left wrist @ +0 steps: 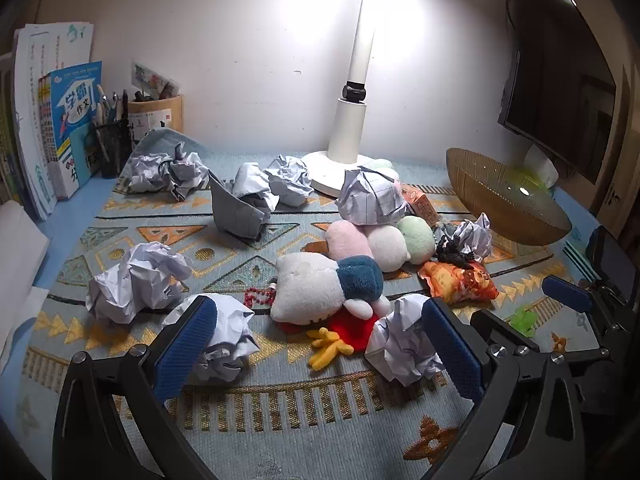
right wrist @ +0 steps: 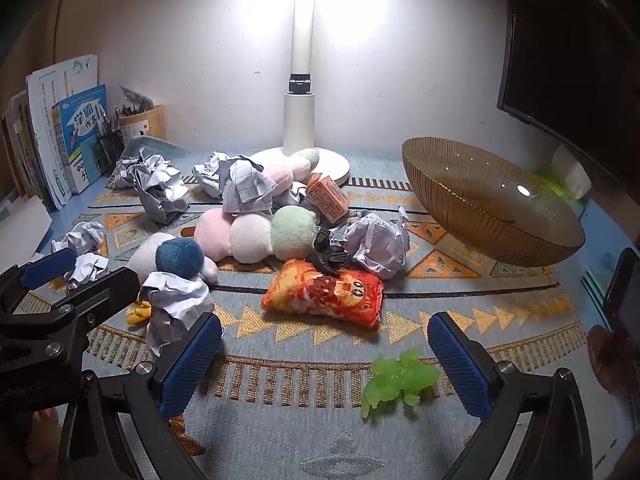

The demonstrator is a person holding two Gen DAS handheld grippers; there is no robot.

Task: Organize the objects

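Note:
Several crumpled paper balls [left wrist: 138,280] lie scattered on a patterned mat [left wrist: 280,400]. A white and blue plush [left wrist: 320,284], a pink-white-green plush [left wrist: 384,240], an orange snack-bag plush [right wrist: 324,294], a black toy figure [right wrist: 330,254] and a green toy [right wrist: 396,378] lie among them. A brown ribbed bowl [right wrist: 488,204] sits tilted at the right. My left gripper [left wrist: 316,344] is open and empty above the mat, with paper balls next to both fingers. My right gripper [right wrist: 324,360] is open and empty, the green toy between its fingers.
A white lamp [left wrist: 352,120] stands at the back centre. Books [left wrist: 60,120] and pen holders [left wrist: 116,148] line the back left. A dark monitor [left wrist: 560,80] stands at the right. A small orange box [right wrist: 326,196] leans on the toy pile.

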